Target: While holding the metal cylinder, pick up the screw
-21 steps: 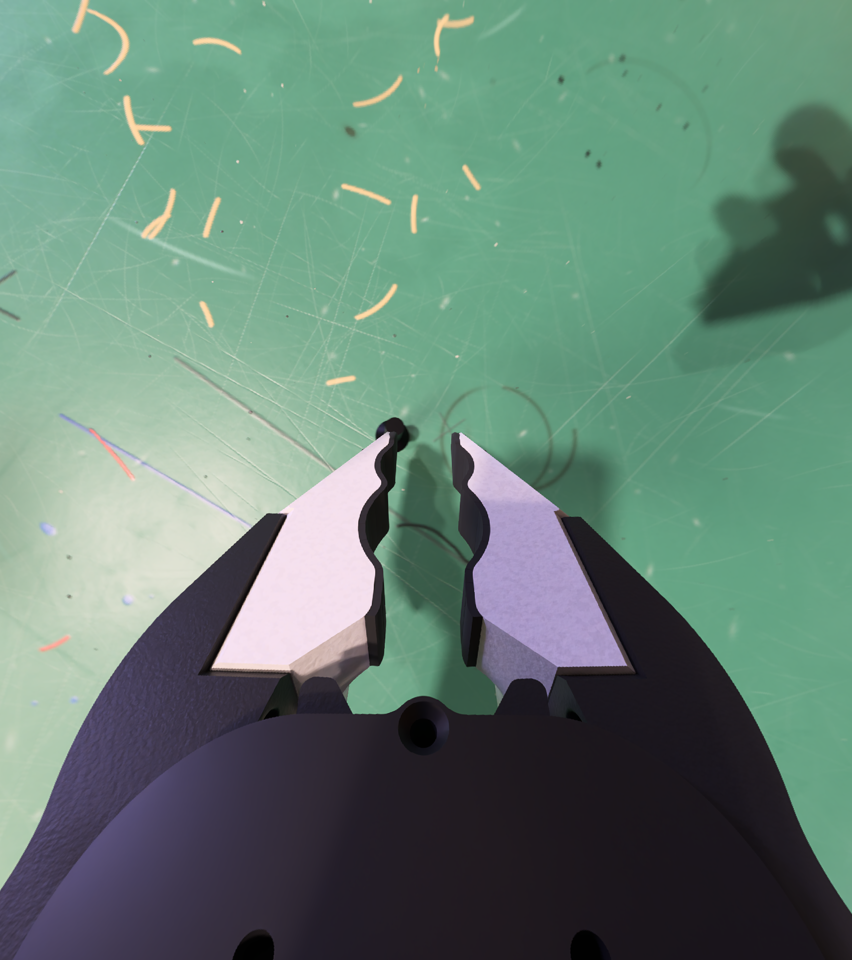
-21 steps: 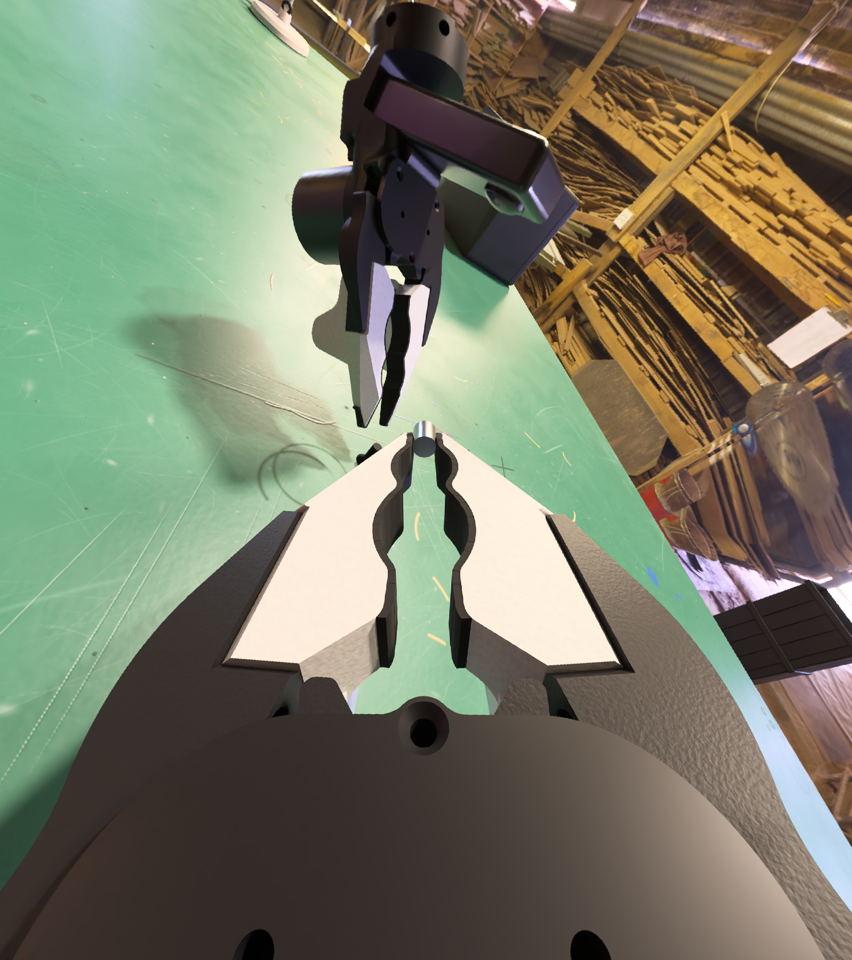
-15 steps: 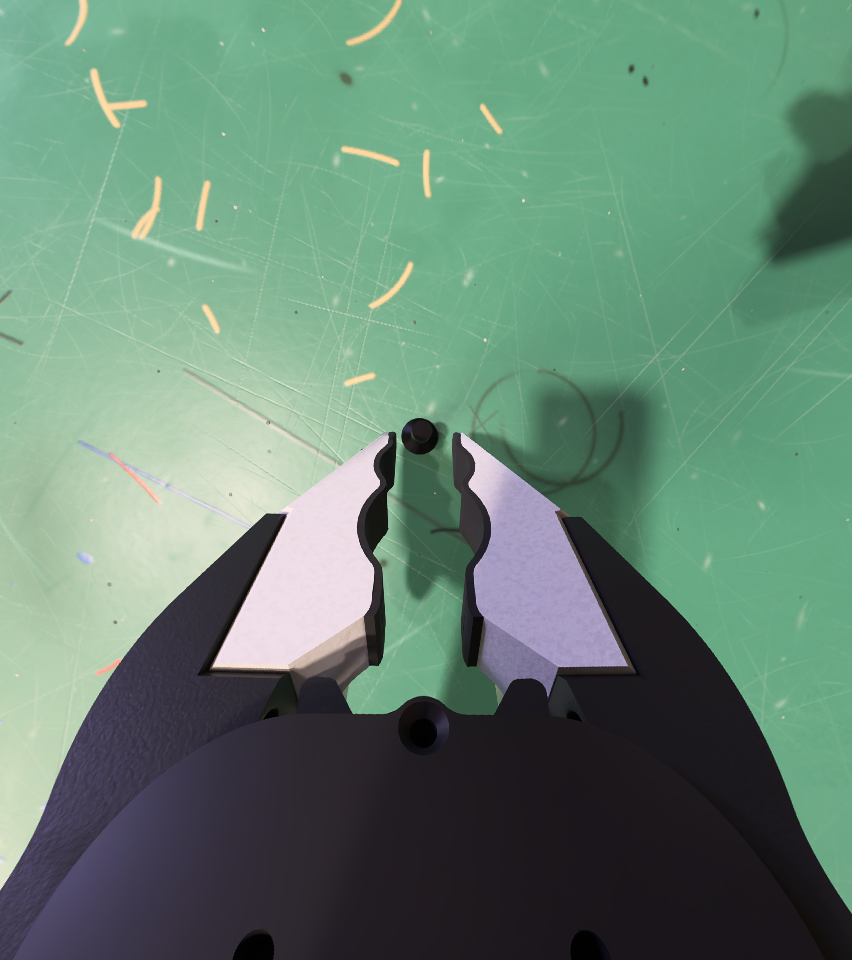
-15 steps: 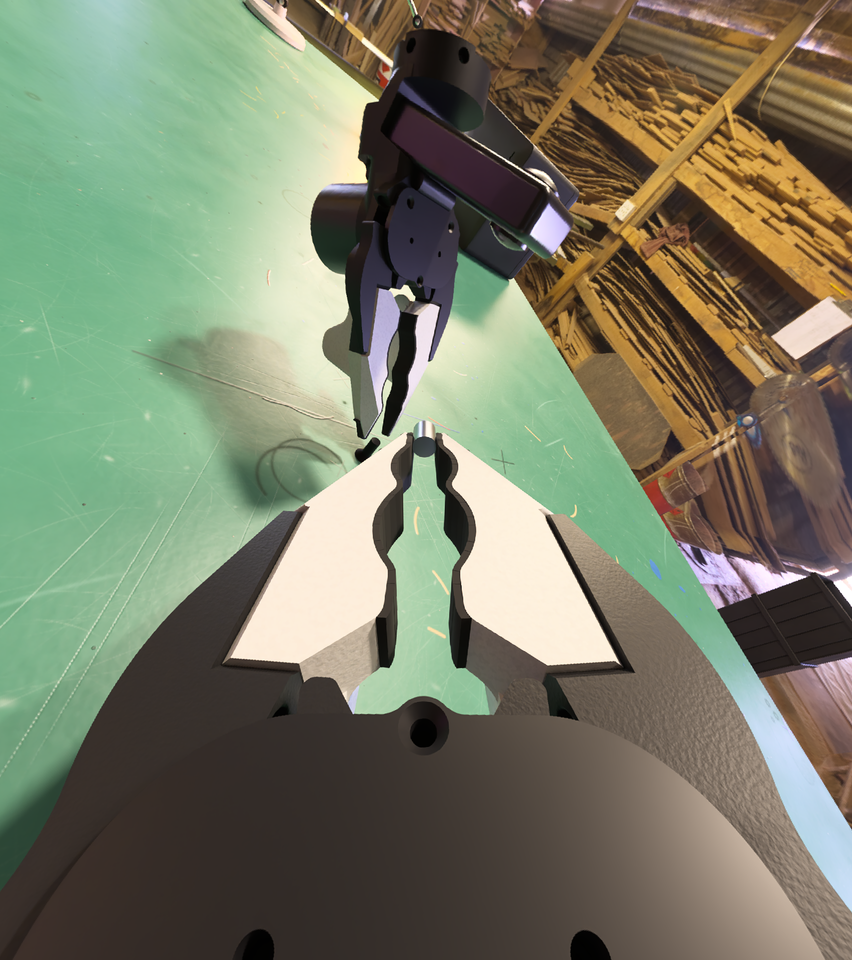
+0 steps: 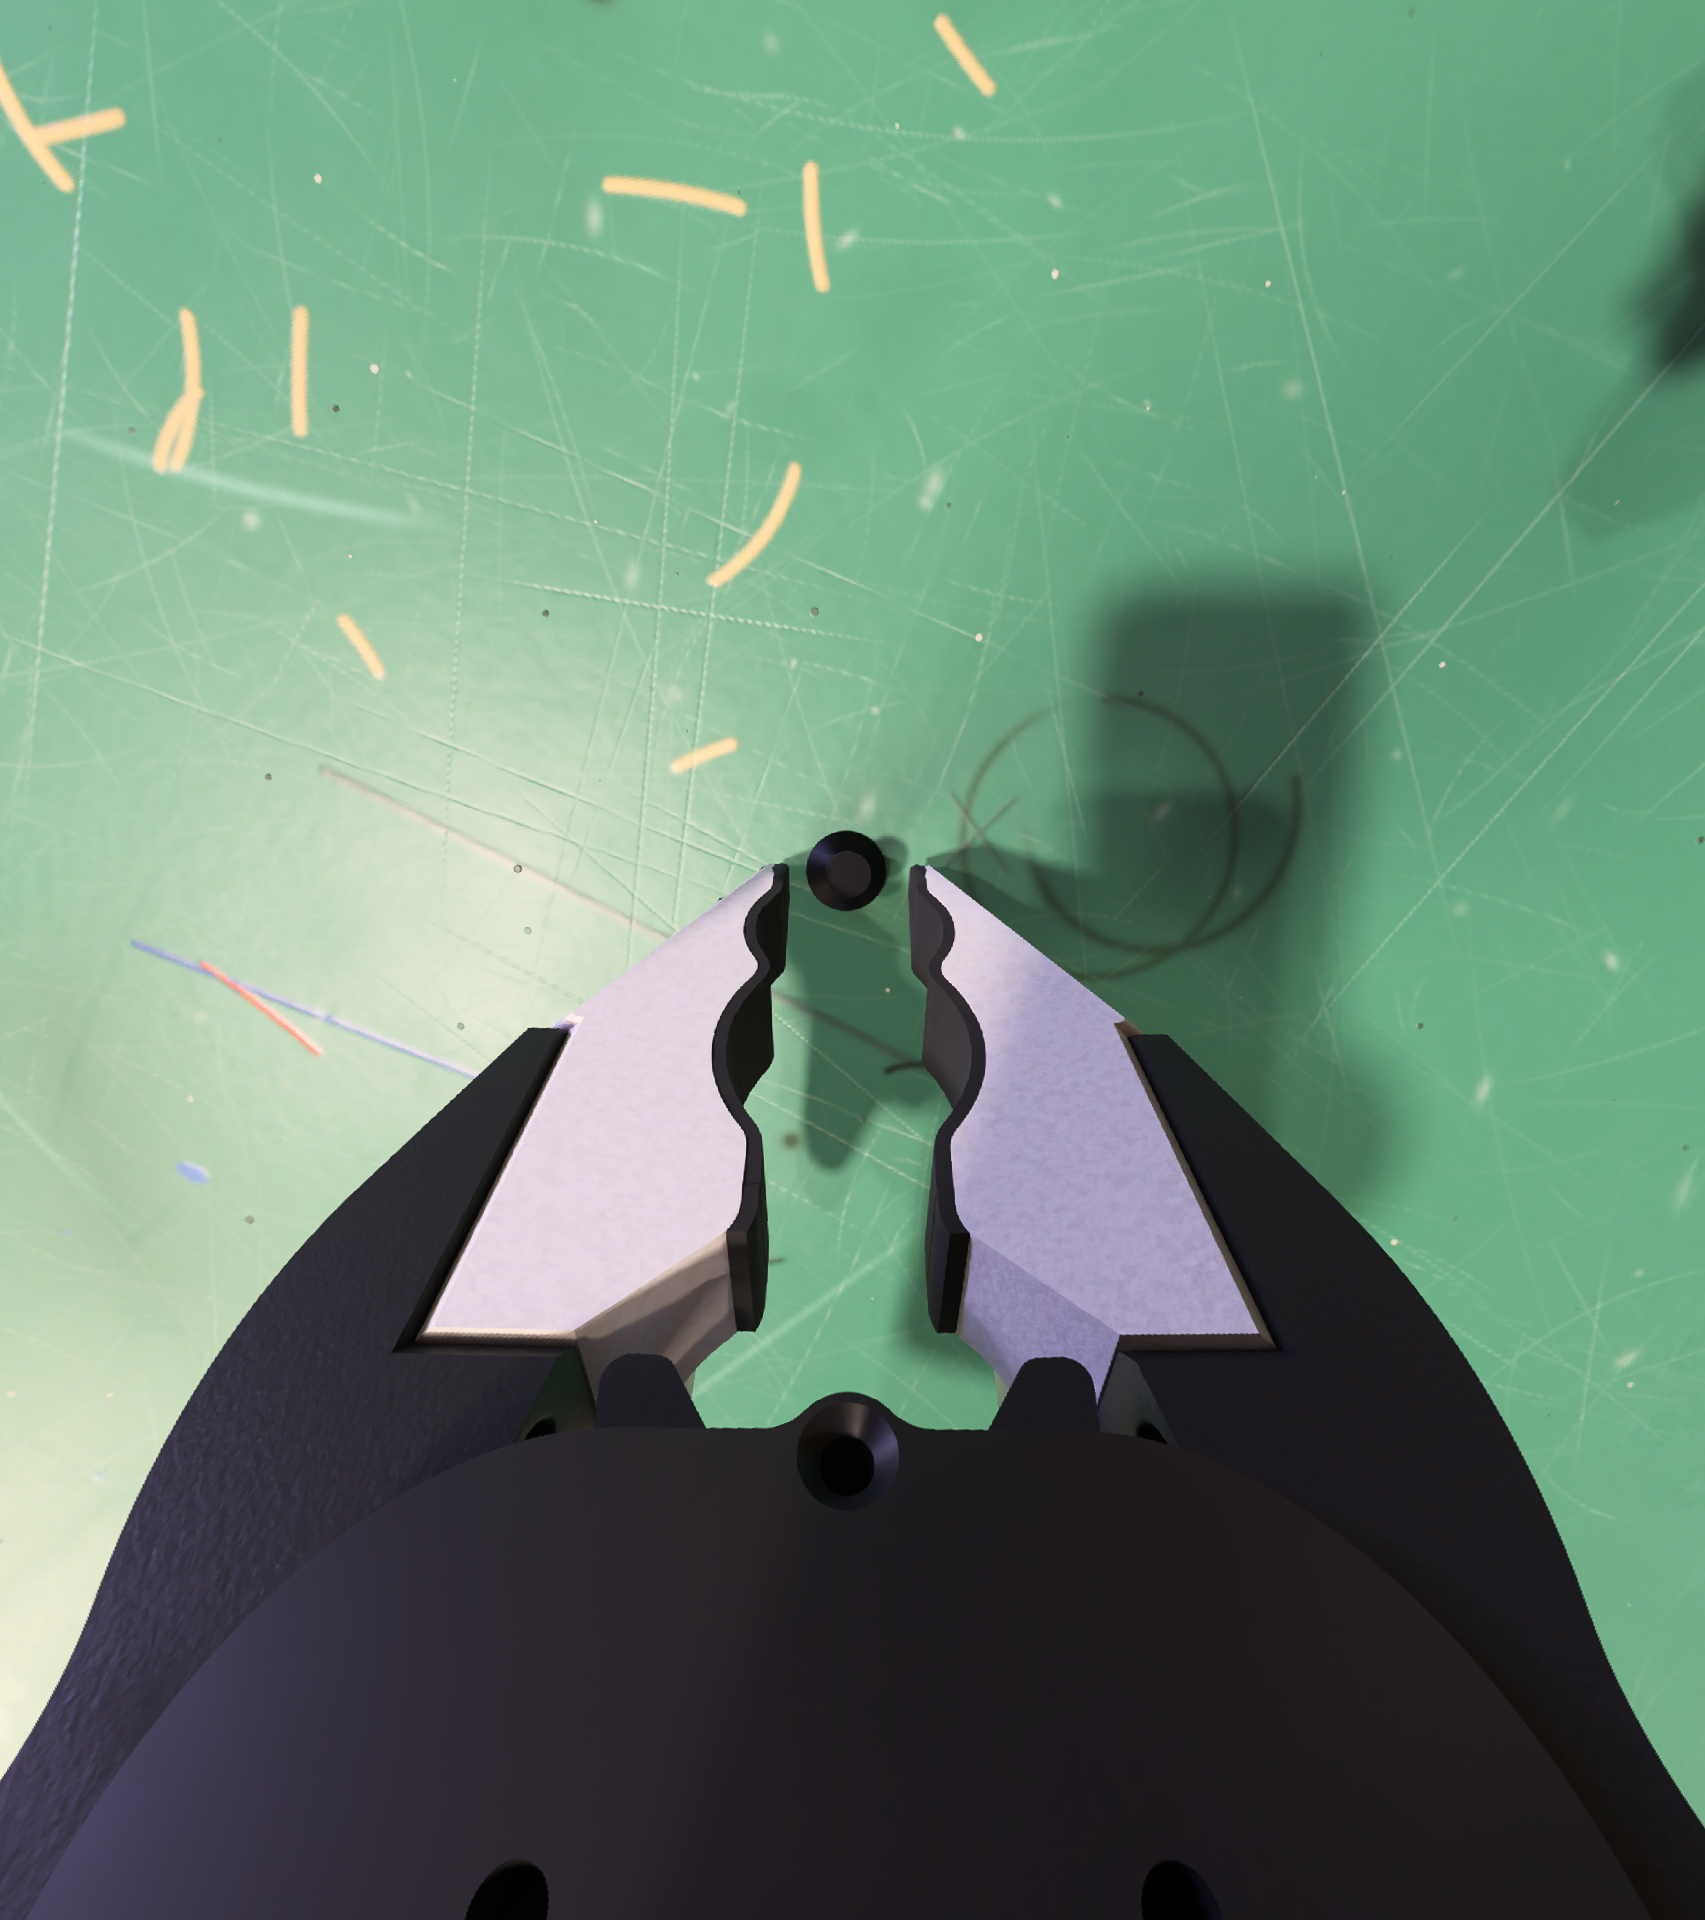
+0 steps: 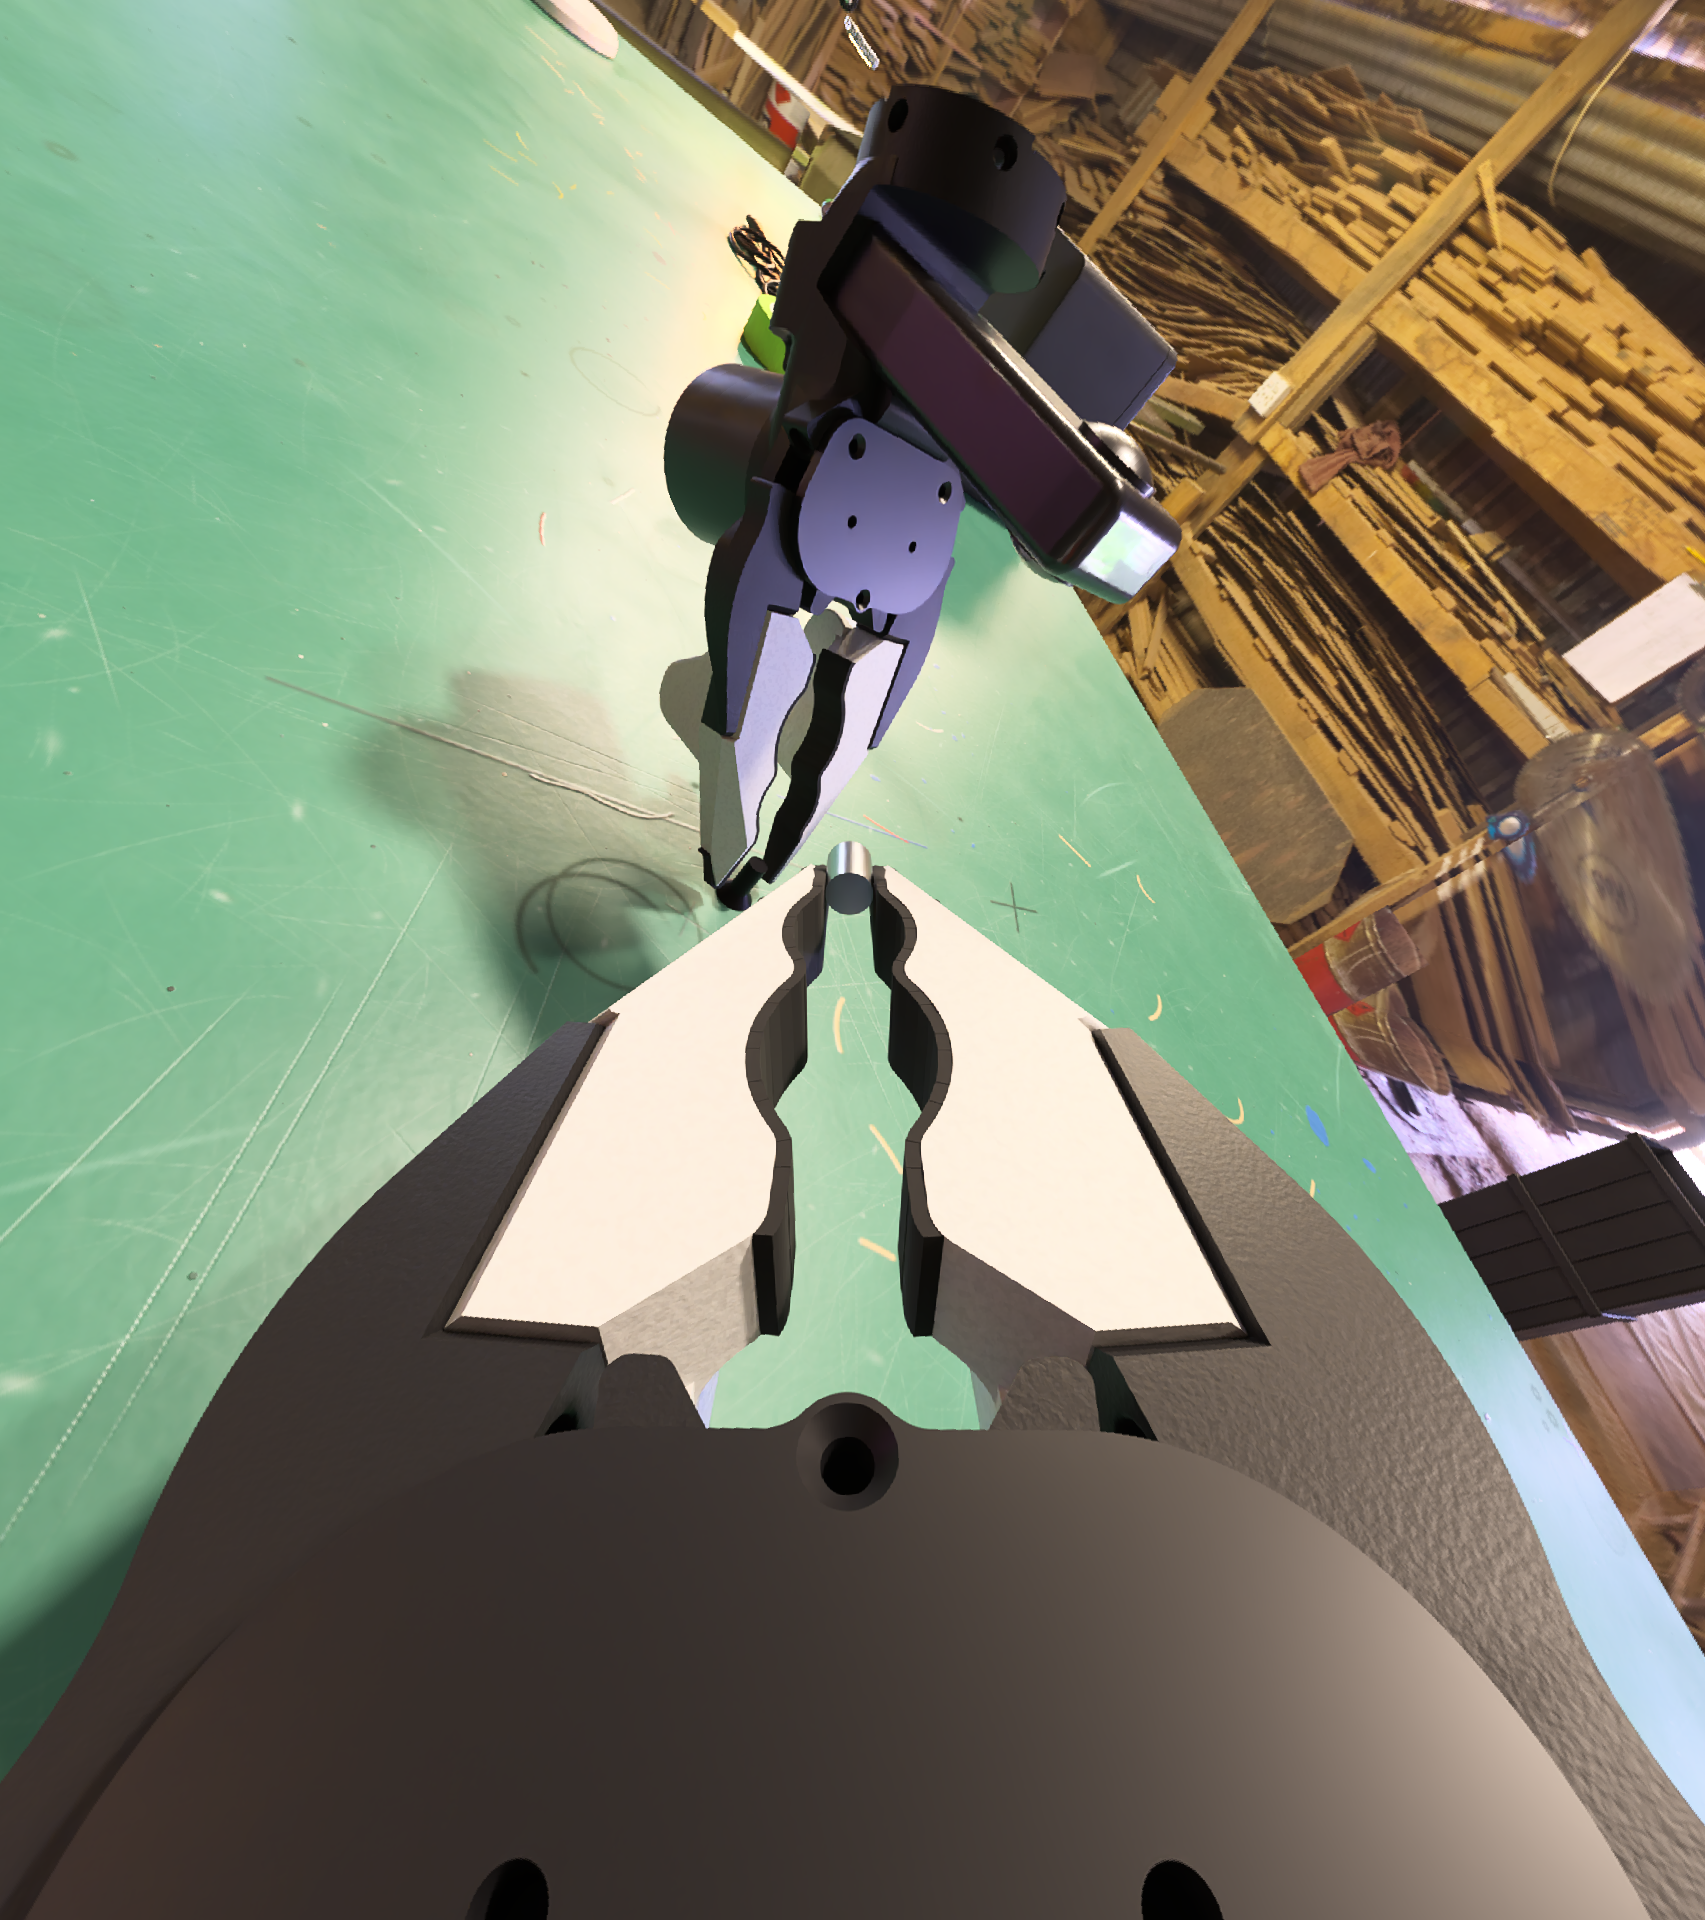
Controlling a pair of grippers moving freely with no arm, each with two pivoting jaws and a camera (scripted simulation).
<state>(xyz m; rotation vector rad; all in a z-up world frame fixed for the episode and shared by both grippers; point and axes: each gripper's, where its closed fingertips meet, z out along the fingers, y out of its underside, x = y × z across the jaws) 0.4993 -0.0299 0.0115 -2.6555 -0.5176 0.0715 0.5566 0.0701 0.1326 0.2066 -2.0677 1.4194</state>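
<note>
**Screw between parted tips, cylinder gripped**

The scratched green table [image 5: 1243, 312] fills the left wrist view. The left gripper [image 5: 846, 883] points down at it, jaws apart, the black screw [image 5: 845, 871] standing between its tips. The right gripper [image 6: 848, 894] is clamped on the small metal cylinder [image 6: 849, 881] at its tips.

Woodworking shop: stacked lumber racks [image 6: 1450, 343] (scratched green bench [image 6: 204, 520])

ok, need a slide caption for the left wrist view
Open left tool poised over the small black round-headed screw, which sits between its tips on the scratched green mat.
</note>
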